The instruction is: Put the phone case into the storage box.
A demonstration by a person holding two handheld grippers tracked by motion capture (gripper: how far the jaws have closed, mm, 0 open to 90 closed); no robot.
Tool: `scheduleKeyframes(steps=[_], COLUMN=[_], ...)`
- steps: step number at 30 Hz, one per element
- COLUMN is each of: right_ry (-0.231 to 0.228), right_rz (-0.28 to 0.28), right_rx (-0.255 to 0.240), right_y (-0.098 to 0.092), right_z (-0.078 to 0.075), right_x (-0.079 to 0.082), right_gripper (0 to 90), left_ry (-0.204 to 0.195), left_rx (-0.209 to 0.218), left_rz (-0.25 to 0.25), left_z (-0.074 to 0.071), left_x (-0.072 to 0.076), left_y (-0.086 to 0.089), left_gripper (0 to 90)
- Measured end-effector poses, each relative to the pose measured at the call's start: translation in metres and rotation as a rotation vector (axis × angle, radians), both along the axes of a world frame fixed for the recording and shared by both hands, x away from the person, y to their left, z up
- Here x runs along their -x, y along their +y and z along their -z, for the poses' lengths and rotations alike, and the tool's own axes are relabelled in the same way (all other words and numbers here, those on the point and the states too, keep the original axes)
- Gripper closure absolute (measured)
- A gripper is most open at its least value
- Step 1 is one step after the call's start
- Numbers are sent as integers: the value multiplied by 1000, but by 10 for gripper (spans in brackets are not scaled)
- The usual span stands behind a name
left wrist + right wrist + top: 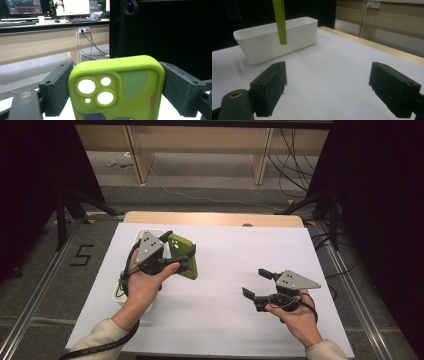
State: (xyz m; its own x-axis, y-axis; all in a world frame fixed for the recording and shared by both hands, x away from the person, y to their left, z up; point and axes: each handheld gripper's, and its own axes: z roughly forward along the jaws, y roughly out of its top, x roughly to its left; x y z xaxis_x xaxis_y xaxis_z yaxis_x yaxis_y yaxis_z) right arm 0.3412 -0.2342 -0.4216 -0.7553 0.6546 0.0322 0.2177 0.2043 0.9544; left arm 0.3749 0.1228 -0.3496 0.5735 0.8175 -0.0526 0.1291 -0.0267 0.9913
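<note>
The left tongs (113, 87) clamp a green case (117, 87) by its long edges, holding it off the bench (225, 255) at ten o'clock beside the white bin (277, 37), while the right tongs (256, 284) gape wide and empty at four o'clock.

Bright tabletop, dark surroundings, soft blur

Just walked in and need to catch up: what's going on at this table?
A person works with a gripper in each hand. The left gripper is clamped on a green phone case, held up off the table near the white bin. The right gripper hangs open and empty over the white table.
</note>
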Motion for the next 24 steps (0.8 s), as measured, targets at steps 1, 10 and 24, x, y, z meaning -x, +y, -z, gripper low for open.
scheduleKeyframes(steps=[1,10,24], right_ry=[2,3,-4], right_rz=[2,19,43], right_rx=[6,5,8], right_y=[-2,-10,-19], right_z=[0,2,3], right_x=[1,4,7], right_gripper=[156,156,156], left_ry=[1,-1,-26], left_rx=[3,11,2], left_rz=[-2,-20,-66], left_z=[0,-1,-6], left_x=[0,-1,-4], left_y=[1,12,29], left_gripper=[158,159,159])
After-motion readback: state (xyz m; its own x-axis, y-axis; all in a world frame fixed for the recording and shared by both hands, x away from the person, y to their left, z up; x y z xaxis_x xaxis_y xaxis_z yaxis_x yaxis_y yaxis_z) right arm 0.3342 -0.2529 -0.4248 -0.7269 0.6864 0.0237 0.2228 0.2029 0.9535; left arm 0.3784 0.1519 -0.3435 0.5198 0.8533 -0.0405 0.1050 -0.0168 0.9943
